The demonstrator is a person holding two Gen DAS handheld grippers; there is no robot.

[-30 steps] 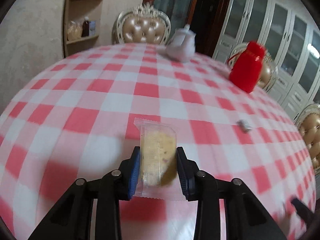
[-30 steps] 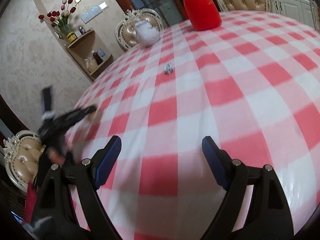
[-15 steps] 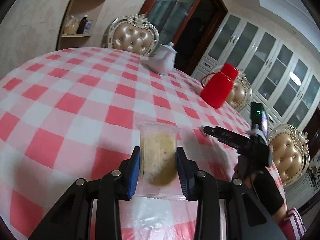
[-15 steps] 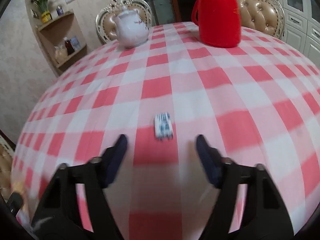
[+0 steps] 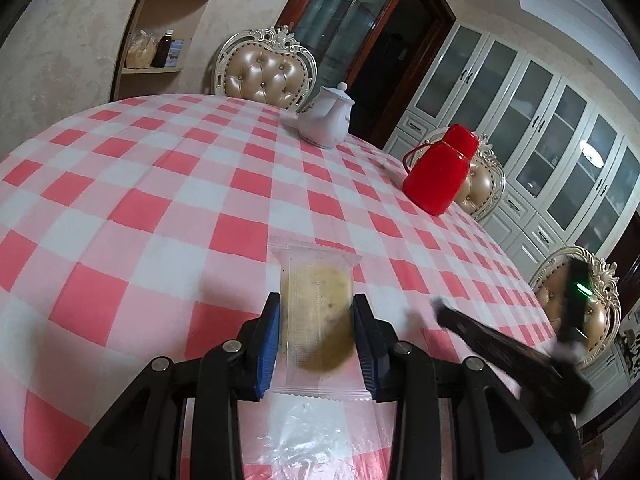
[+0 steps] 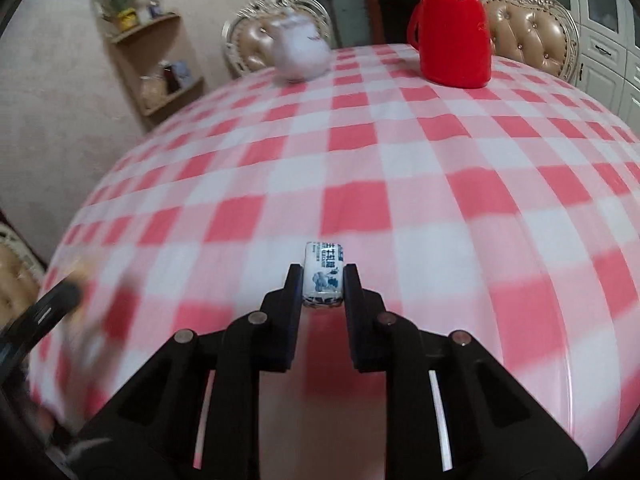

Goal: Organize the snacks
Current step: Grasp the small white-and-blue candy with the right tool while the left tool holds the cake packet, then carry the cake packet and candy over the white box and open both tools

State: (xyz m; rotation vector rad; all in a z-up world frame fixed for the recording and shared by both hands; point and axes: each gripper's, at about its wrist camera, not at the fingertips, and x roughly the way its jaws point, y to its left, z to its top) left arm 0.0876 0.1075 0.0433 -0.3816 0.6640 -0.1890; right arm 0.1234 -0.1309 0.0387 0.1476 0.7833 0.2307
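My left gripper (image 5: pixel 316 312) is shut on a clear-wrapped yellow pastry (image 5: pixel 318 312) and holds it just above the red-and-white checked tablecloth (image 5: pixel 160 208). My right gripper (image 6: pixel 322 280) is shut on a small white-and-blue wrapped candy (image 6: pixel 323 272), low over the cloth near the table's front. The right gripper shows blurred at the lower right of the left wrist view (image 5: pixel 440 308). The left gripper shows blurred at the left edge of the right wrist view (image 6: pixel 60 300).
A white teapot (image 5: pixel 326 120) and a red thermos jug (image 5: pixel 440 172) stand at the far side of the table. Padded chairs (image 5: pixel 264 68) ring the table. A corner shelf (image 5: pixel 160 40) with bottles is on the wall. White cabinets (image 5: pixel 540 120) are at the right.
My right gripper moved in over the small candy and shut on it. My left gripper kept hold of the pastry while its view swung right, bringing the right gripper closer.
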